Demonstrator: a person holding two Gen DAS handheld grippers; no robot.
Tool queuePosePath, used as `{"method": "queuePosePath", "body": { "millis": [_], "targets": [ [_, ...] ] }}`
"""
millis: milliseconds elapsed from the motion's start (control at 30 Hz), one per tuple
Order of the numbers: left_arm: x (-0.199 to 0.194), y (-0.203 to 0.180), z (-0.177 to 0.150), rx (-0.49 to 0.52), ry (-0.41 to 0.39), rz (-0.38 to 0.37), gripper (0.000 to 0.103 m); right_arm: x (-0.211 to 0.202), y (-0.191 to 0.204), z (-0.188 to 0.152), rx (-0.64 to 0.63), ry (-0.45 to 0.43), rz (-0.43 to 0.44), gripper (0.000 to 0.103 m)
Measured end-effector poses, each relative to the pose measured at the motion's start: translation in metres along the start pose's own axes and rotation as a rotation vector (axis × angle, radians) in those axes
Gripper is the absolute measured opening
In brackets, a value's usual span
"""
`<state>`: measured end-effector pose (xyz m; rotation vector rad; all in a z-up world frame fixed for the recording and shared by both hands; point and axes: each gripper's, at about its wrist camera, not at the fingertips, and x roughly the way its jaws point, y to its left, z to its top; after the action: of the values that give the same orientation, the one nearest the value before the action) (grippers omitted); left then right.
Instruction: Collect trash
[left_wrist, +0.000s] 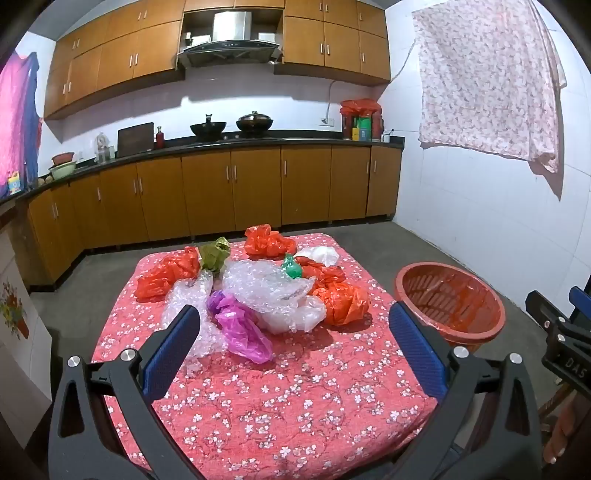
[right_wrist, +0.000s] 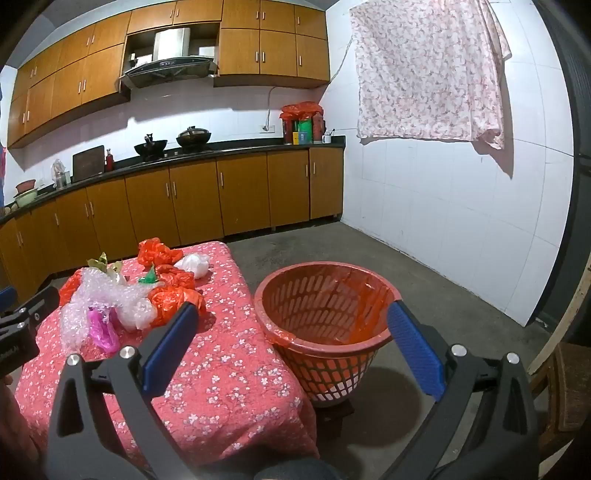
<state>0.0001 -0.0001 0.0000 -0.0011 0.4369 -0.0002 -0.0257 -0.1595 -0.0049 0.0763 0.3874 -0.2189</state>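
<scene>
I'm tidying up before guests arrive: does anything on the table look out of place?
Yes. Crumpled plastic bags in orange, purple, green and white, plus bubble wrap, lie heaped on the floral tablecloth. None is in the red basket beside the table, which holds only its liner.

Crinkled glossy plastic bags (left_wrist: 255, 291) lay on the desk's matt red floral cloth (left_wrist: 295, 398); the slotted red plastic basket (right_wrist: 325, 332) looked smooth.
</scene>
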Motion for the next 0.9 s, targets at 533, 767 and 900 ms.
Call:
{"method": "queuePosePath", "body": {
  "millis": [533, 767, 900],
  "targets": [
    [-0.0002, -0.0007, -0.0002, 0.007, -0.001, 0.003, 0.101, 0.0009, -0.0005, -0.001, 0.005, 0.005, 0.002, 0.099],
    [-0.0001, -0.0006, -0.0002, 0.007, -0.001, 0.003, 0.101, 0.0009, 0.0, -0.0017, 0.007, 0.005, 0.003, 0.099],
    [0.0, -0.0007, -0.0001, 0.007, 0.001, 0.004, 0.101, 0.001, 0.0001, -0.002, 0.007, 0.005, 0.003, 0.099]
  ]
}}
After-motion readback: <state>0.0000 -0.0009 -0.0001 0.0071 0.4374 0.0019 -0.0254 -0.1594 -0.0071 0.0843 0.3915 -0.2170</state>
